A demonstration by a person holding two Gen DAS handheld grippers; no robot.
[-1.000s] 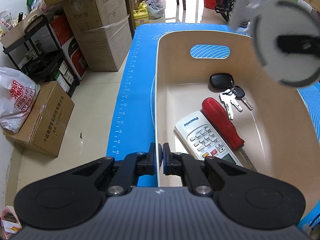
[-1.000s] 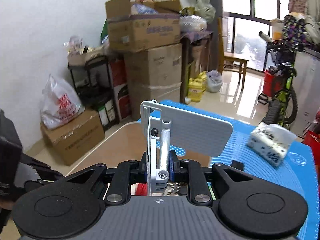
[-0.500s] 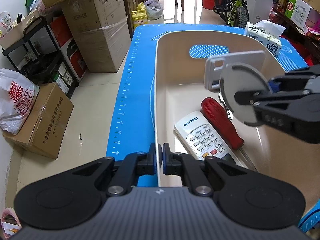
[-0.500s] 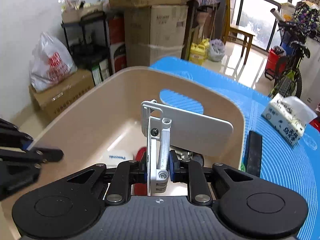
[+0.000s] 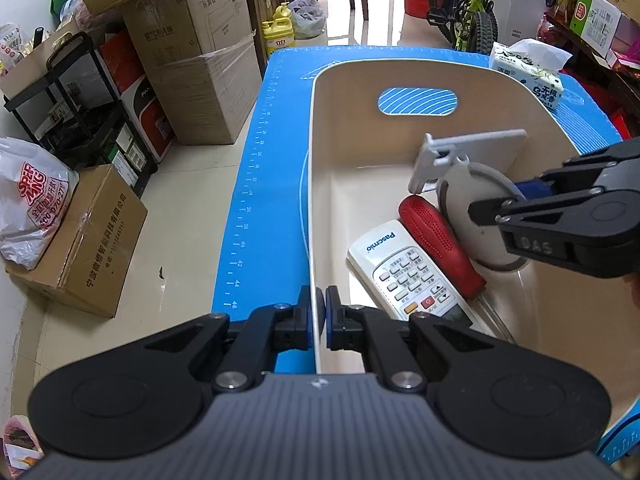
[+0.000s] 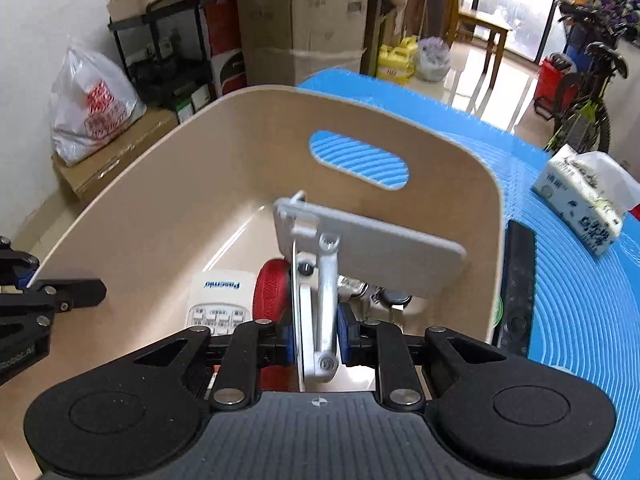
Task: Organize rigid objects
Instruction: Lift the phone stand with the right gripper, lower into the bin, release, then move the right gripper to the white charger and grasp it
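Observation:
A beige bin (image 5: pixel 320 128) stands on the blue mat (image 5: pixel 272 128). My left gripper (image 5: pixel 319 316) is shut on the bin's near-left wall. My right gripper (image 6: pixel 316 340) is shut on a grey phone stand (image 6: pixel 368 240) with a round base and holds it low inside the bin; the stand also shows in the left wrist view (image 5: pixel 472 152). In the bin lie a white Pascmio remote (image 5: pixel 404 272), a red-handled screwdriver (image 5: pixel 436 240) and keys (image 6: pixel 384 294), mostly hidden behind the stand.
A black remote (image 6: pixel 518 280) lies on the mat just outside the bin's right wall. A tissue pack (image 6: pixel 584 196) sits further right on the mat. Cardboard boxes (image 5: pixel 200 48), a shelf and a bicycle (image 5: pixel 472 20) stand on the floor beyond.
My right gripper has brought the phone stand from above the bin down into it, over the screwdriver and keys. My left gripper has stayed clamped on the bin wall.

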